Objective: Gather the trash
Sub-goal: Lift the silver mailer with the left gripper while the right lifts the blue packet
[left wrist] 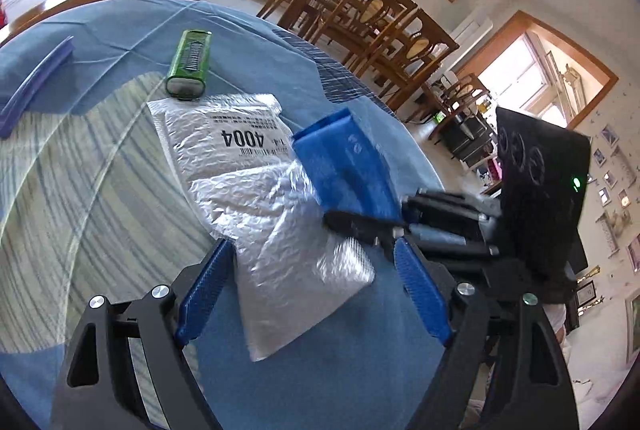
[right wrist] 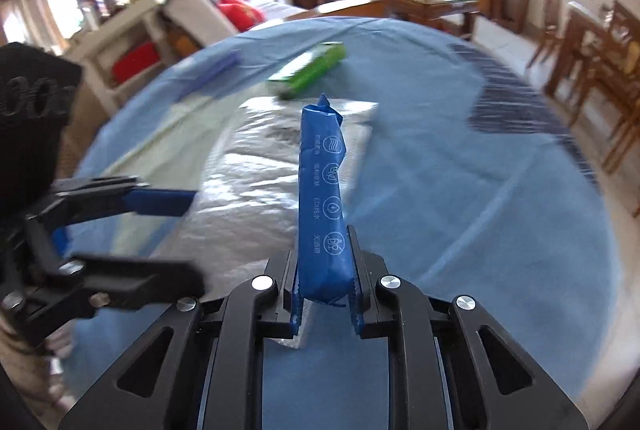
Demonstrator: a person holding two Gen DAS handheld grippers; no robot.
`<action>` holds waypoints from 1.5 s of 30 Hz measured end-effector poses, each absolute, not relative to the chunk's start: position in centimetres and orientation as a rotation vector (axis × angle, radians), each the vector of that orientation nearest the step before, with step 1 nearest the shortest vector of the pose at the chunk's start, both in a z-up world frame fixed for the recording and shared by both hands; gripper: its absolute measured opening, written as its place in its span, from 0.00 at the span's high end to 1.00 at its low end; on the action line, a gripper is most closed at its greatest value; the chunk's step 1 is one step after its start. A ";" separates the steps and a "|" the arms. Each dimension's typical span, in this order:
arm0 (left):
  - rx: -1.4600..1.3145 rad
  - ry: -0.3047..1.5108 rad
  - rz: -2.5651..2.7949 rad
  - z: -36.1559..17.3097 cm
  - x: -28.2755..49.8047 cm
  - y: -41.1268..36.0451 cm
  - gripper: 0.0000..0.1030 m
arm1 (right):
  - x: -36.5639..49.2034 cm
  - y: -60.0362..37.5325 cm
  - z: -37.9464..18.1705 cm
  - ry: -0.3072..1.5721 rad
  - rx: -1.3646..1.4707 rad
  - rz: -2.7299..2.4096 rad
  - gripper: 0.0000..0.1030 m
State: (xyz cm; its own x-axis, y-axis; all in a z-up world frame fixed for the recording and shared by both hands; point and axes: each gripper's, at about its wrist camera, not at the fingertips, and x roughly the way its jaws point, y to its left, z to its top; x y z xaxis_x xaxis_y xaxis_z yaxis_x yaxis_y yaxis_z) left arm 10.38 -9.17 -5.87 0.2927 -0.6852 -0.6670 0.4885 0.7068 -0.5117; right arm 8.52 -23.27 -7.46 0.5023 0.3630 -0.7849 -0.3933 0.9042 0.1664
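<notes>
Centre frame, the right gripper (right wrist: 324, 286) pinches a blue wrapper (right wrist: 322, 190) by its end; it could slip. The left gripper (left wrist: 308, 286) gapes wide over a silver mailer (left wrist: 272, 198).

"4004" on silver mailer (left wrist: 256, 166), probably

- The worktop (left wrist: 100, 30) is round and covered with a blue cloth that has a pale striped patch on its left part.
- A silver bubble mailer (left wrist: 256, 198) lies flat on the cloth near the middle, its label printed "4004".
- A green box (left wrist: 189, 64) lies just beyond the mailer's far edge, touching or nearly so.
- A purple flat strip (left wrist: 36, 86) lies near the left edge, well apart from both.
</notes>
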 end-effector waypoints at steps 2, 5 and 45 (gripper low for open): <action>-0.230 0.996 -0.779 -5.9 9.9 -8.2 0.47 | 7.9 -22.3 -7.3 0.935 -0.045 0.479 0.83; -0.219 0.986 -0.771 -5.7 9.0 -6.7 0.74 | 6.8 -21.1 -7.0 0.919 -0.053 0.505 0.83; -0.688 0.994 -0.975 -5.7 9.1 -8.9 0.06 | 6.9 -26.2 -8.0 0.959 0.161 0.541 0.84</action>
State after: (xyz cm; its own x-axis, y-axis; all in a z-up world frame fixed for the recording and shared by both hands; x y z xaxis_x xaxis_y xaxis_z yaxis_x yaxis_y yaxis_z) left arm 9.10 -8.87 -5.66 0.2101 -0.9063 -0.3667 0.3489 0.4199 -0.8378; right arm 6.91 -26.20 -7.96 0.4535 0.5060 -0.7337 -0.3666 0.8563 0.3639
